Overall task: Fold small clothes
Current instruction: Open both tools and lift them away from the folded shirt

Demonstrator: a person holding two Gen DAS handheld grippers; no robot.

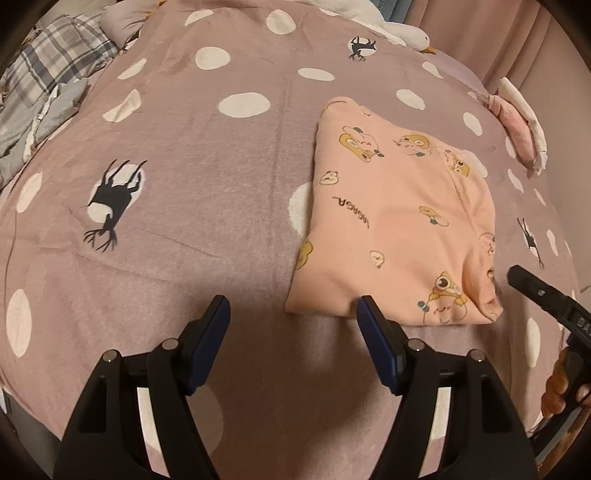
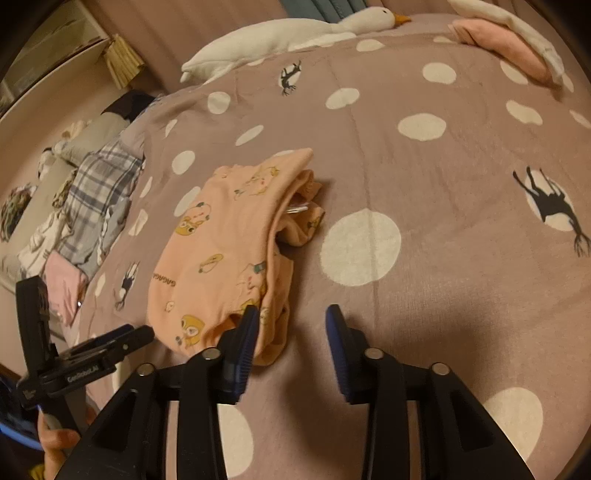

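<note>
A folded peach garment (image 1: 399, 221) printed with cartoon animals lies flat on the pink polka-dot bedspread (image 1: 184, 240). My left gripper (image 1: 293, 306) stands open just in front of its near left corner, its right finger at the garment's edge and nothing between the pads. In the right wrist view the same garment (image 2: 221, 258) shows its layered open side. My right gripper (image 2: 292, 314) is open at the near right corner. Its left finger overlaps the cloth edge without pinching it. Each gripper shows in the other's view: the right gripper (image 1: 517, 275) and the left gripper (image 2: 144, 332).
A pile of plaid and grey clothes (image 2: 99, 192) lies at the bed's left side. A white goose plush (image 2: 288, 33) rests along the far edge. Folded pink and white items (image 2: 498, 40) sit at the far right. The bedspread (image 2: 443, 258) runs wide to the right.
</note>
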